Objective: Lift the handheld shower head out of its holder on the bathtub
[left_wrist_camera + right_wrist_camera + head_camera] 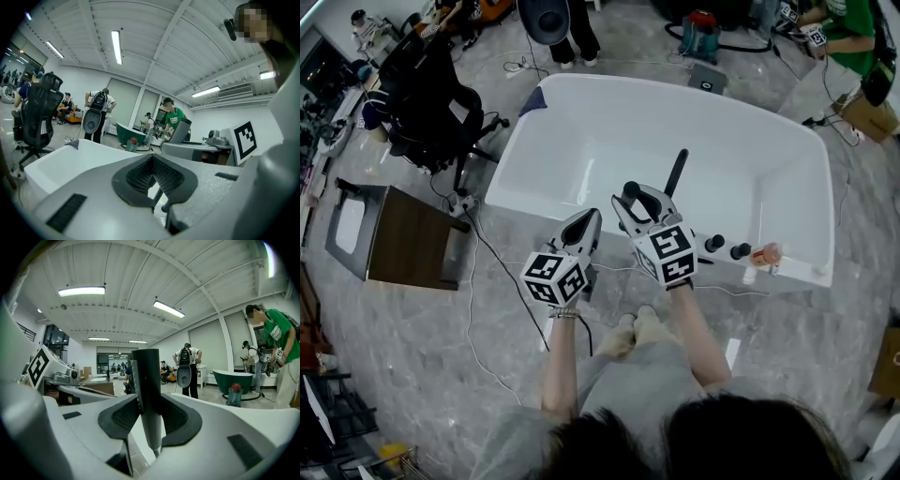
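1. The right tongs (149,413) are clamped on the shower head (146,380). Its dark handle stands upright between the pads and juts past their tips.
2. The left tongs (153,176), just beside the right ones, are together and hold nothing.
3. The shower head appears clear of the tub (787,272) rim below the tongs, so the lift looks done or nearly done.
4. I cannot pick out the holder among the fittings (727,247) beside the right tongs.

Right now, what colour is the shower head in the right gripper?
The shower head is dark grey, clearest in the right gripper view.
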Demonstrator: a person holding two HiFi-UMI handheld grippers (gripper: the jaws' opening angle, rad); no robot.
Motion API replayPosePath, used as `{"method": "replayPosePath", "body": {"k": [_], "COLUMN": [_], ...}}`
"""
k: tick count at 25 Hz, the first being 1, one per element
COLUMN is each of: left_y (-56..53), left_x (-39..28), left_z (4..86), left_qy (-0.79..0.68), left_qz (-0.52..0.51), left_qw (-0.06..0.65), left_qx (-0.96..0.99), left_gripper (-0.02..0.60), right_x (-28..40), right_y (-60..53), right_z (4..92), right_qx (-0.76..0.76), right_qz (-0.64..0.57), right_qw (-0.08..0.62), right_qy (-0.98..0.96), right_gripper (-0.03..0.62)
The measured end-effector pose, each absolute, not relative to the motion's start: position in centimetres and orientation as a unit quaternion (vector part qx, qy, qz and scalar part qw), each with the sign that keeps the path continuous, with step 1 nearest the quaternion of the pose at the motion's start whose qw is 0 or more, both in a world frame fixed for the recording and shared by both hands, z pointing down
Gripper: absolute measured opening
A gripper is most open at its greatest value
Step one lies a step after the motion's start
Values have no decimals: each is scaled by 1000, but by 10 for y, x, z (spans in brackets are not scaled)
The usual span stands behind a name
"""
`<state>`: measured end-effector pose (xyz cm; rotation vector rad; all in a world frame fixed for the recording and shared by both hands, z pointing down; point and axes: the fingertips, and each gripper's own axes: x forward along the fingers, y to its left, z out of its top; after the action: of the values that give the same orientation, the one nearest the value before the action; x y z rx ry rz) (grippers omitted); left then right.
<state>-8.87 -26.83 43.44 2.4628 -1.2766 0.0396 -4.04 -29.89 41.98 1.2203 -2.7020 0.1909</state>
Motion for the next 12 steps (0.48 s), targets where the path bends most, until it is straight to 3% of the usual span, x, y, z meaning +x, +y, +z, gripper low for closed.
{"method": "replayPosePath", "body": {"k": [12], "left_y": [-250], "left_x": [-99], "left_z": [372], "left_qy": [-477], "left_qz": [-7], "left_qw": [130], "left_qx": [869], "left_gripper": [5], "right_x": [-49], "right_y": [-280], "right_z": [358], "right_qx": [376], "right_qz": [41], "right_qw": [50], "right_qy": [-924], "right_gripper": [132]}}
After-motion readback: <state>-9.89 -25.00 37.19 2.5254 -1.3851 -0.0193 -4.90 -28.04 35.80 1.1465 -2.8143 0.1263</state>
